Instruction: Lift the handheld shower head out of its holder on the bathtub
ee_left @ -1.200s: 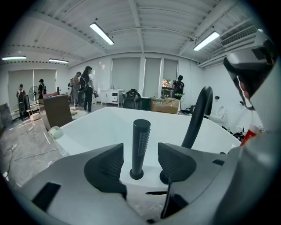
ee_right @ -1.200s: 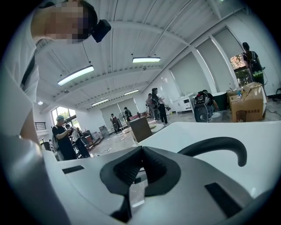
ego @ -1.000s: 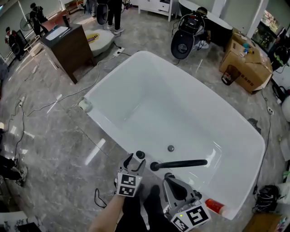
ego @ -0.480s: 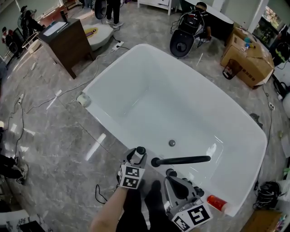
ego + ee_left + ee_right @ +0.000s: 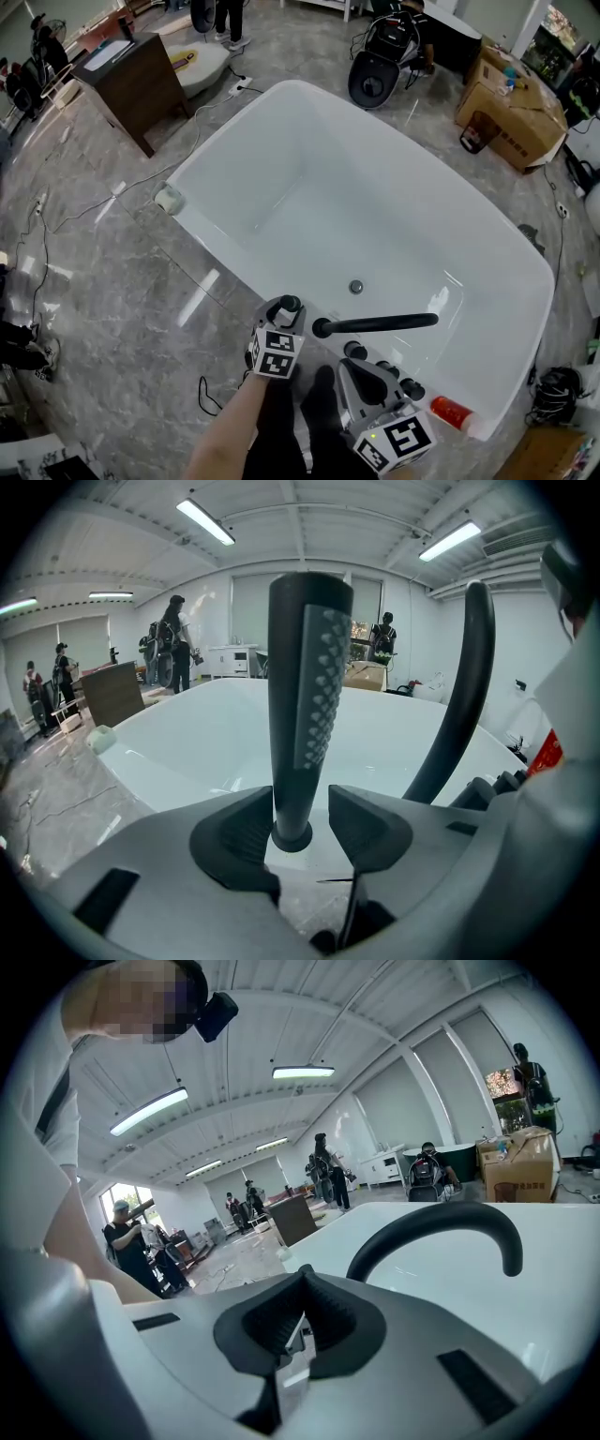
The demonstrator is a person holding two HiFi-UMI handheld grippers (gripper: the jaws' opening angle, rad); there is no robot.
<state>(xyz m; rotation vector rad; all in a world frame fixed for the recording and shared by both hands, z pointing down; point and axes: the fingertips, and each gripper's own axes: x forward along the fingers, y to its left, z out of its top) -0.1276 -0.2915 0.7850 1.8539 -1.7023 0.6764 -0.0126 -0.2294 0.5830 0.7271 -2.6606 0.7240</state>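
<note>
The black handheld shower head (image 5: 309,682) stands upright in its holder on the near rim of the white bathtub (image 5: 232,139); in the head view only its top (image 5: 289,304) shows. My left gripper (image 5: 300,822) (image 5: 284,314) straddles the handle low down. Its jaws are closing: the left pad is at the handle and a small gap shows at the right pad. My right gripper (image 5: 302,1283) (image 5: 349,367) hangs just right of it over the rim, jaws shut on nothing. The curved black spout (image 5: 375,324) (image 5: 459,696) (image 5: 441,1227) reaches over the tub between them.
Black tap knobs (image 5: 389,370) and a red can (image 5: 452,412) sit on the rim at the right. A white roll (image 5: 169,199) lies at the tub's left corner. A brown cabinet (image 5: 131,80), cardboard boxes (image 5: 511,108), floor cables and several people are beyond.
Both grippers have sunk toward the tub rim. The left gripper's jaws have come down around the shower head's handle.
</note>
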